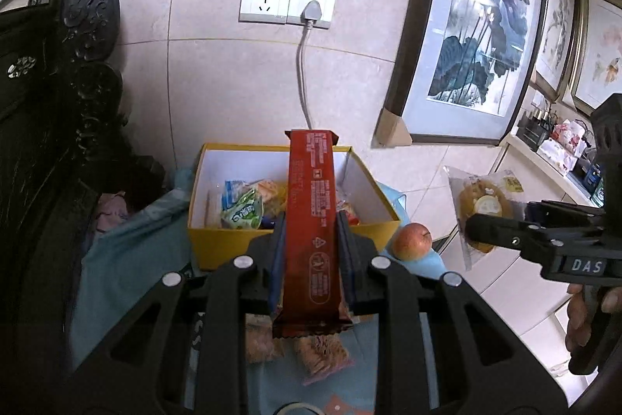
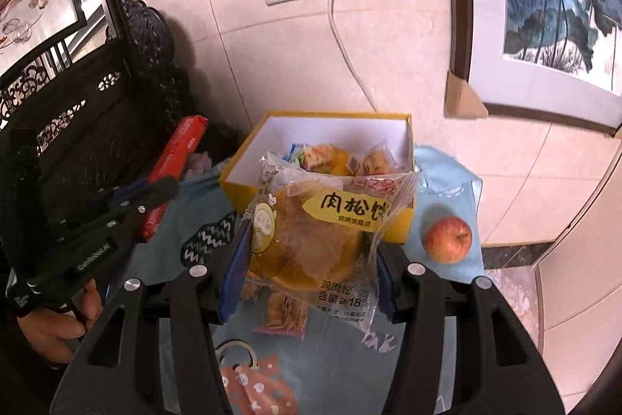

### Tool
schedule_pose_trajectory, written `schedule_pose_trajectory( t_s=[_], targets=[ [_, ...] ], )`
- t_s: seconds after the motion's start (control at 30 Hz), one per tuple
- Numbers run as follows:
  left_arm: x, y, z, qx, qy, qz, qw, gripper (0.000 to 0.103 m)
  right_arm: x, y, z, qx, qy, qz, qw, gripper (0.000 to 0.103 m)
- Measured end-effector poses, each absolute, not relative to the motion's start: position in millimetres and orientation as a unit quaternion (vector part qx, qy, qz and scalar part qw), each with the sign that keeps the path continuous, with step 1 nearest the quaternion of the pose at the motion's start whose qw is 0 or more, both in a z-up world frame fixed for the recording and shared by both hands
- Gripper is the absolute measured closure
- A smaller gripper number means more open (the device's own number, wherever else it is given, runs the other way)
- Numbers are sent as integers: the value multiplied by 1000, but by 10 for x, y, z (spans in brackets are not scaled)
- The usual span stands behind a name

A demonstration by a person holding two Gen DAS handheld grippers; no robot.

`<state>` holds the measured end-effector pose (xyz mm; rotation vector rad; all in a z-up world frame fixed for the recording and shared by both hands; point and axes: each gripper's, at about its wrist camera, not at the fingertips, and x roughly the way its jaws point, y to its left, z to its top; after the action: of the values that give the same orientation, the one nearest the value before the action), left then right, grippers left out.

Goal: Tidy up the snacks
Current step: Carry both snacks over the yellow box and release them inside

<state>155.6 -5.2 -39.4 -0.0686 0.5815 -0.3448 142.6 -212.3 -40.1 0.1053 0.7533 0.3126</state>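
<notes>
My left gripper [image 1: 310, 222] is shut on a long red snack bar [image 1: 311, 220] and holds it above the near edge of a yellow box [image 1: 217, 251] that has several snack packets inside. My right gripper [image 2: 307, 240] is shut on a clear-wrapped meat floss pastry [image 2: 311, 240] and holds it in front of the same yellow box [image 2: 241, 187]. In the left wrist view the right gripper [image 1: 472, 226] shows at the right with the pastry [image 1: 484, 205]. In the right wrist view the left gripper [image 2: 171, 181] shows at the left with the red bar [image 2: 175, 162].
A red apple [image 1: 412, 242] [image 2: 448, 239] lies on the blue cloth [image 2: 447, 181] right of the box. Loose cracker packets [image 1: 320, 356] [image 2: 283, 310] lie on the cloth under the grippers. A dark carved cabinet [image 1: 58, 104] stands at the left. A plugged wall socket [image 1: 309, 4] and framed paintings [image 1: 478, 26] are behind.
</notes>
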Motion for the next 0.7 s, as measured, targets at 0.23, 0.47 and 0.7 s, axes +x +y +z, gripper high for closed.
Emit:
schedule_pose_trajectory(
  t_s=[0.23,0.47,0.7],
  targets=[
    [1718,-50,-526,-38,301,-159,940,79,1595,-2156,-440,58,372,146,915,48],
    [2081,-13,-558,-43,309,-142,939,79,1915,-2135,-400,52,369,146,916,48],
    [2512,-58,-412,-32,300,-135,944,79,2430,-2072,-188,38,353,140,924,48]
  ],
)
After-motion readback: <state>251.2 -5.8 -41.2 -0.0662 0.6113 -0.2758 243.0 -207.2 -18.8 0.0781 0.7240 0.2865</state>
